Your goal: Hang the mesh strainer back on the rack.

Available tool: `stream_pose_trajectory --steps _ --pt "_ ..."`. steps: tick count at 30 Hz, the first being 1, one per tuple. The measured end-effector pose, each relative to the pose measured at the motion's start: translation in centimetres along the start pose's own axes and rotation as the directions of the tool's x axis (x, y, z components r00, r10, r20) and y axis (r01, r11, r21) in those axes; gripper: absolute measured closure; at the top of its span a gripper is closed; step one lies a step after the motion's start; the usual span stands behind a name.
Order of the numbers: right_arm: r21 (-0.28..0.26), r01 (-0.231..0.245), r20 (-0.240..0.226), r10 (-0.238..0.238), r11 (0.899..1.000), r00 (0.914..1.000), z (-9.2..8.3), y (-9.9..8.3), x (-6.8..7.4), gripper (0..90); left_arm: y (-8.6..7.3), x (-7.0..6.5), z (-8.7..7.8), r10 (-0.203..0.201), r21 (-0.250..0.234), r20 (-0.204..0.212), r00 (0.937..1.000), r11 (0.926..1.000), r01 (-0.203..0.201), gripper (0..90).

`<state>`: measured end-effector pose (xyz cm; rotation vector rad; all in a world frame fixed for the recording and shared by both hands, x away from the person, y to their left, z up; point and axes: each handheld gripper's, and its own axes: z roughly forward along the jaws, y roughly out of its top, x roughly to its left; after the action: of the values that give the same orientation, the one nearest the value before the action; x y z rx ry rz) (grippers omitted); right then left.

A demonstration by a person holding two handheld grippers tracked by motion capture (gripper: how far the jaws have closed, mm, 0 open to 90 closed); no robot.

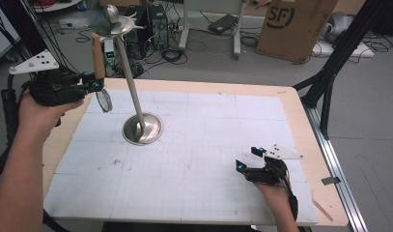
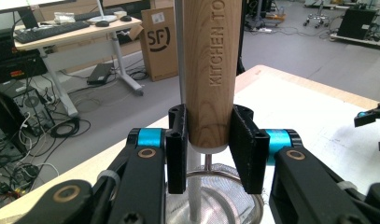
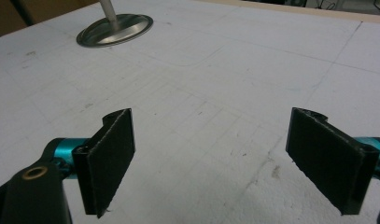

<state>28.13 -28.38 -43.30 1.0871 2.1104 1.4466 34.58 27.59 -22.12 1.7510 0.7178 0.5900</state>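
High view first: the left tongs (image 1: pixel 93 83) hover above the table's far left corner, clamped on the wooden handle (image 1: pixel 97 55) of a small mesh strainer (image 1: pixel 105 100), handle pointing up, sieve bowl hanging below the jaws. Right beside it rises the metal stand (image 1: pixel 131 87), its round base (image 1: pixel 143 128) sitting on the white mat (image 1: pixel 194 159) toward the table's far left, hooks at the top (image 1: pixel 118 23).

Left gripper view confirms the grip: both pads squeeze the handle near its lower end, with the pole just behind it. That's the worry. The hold is low on a long handle, so the top can lever sideways and rotate between the pads. The pole is close, too; a nudge from the handle or the tongs could rock that slender stand on its base, maybe tip it. And the hanging end, if there's a loop, I can't make out, so a missed hook means a drop.

Right gripper view: the right tongs (image 3: pixel 211 158) stand wide apart, nothing between them, low over the mat near the table's near right corner. Too far off to steady the stand.
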Motion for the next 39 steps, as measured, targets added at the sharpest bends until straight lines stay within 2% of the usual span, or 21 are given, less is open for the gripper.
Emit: stream_pose_trajectory --steps 10,14,18,21,25,30,36,39 --pt "-0.002 0.004 -0.004 -0.004 1.000 1.0000 0.0 0.1 0.1 14.6 0.0 -0.1 1.4 -0.022 -0.003 0.001 0.9998 0.9998 0.022 68.6" --pt "-0.002 0.006 -0.004 -0.006 1.000 1.0000 0.0 0.1 0.1 14.6 0.1 -0.2 1.7 -0.015 -0.003 0.000 0.9999 0.9999 0.015 68.2" --pt "-0.003 0.004 -0.004 -0.004 1.000 1.0000 -0.1 0.1 0.1 14.6 0.0 -0.4 1.7 0.016 0.007 -0.004 0.9999 0.9998 -0.016 67.4" --pt "-0.002 0.003 -0.006 -0.003 1.000 1.0000 -0.1 0.1 0.1 14.6 0.1 -0.8 1.6 0.038 0.007 -0.026 0.9990 0.9993 -0.038 64.5" --pt "-0.004 0.004 -0.008 -0.004 1.000 1.0000 -0.1 0.1 0.1 14.6 0.1 -1.1 1.5 0.042 -0.010 -0.050 0.9979 0.9990 -0.043 56.2" --pt "-0.003 0.002 -0.008 -0.002 1.000 1.0000 -0.1 0.1 0.1 14.6 -0.2 -1.3 1.3 0.039 -0.004 -0.092 0.9950 0.9992 -0.039 45.5" --pt "-0.002 0.002 -0.007 -0.002 1.000 1.0000 -0.1 0.1 0.1 14.6 -0.8 -1.6 0.9 0.036 -0.014 -0.092 0.9952 0.9992 -0.037 38.6" --pt "-0.006 0.003 -0.007 -0.003 1.000 1.0000 -0.1 0.1 0.1 14.6 -1.2 -1.7 0.5 0.024 -0.036 -0.099 0.9948 0.9990 -0.028 35.3"
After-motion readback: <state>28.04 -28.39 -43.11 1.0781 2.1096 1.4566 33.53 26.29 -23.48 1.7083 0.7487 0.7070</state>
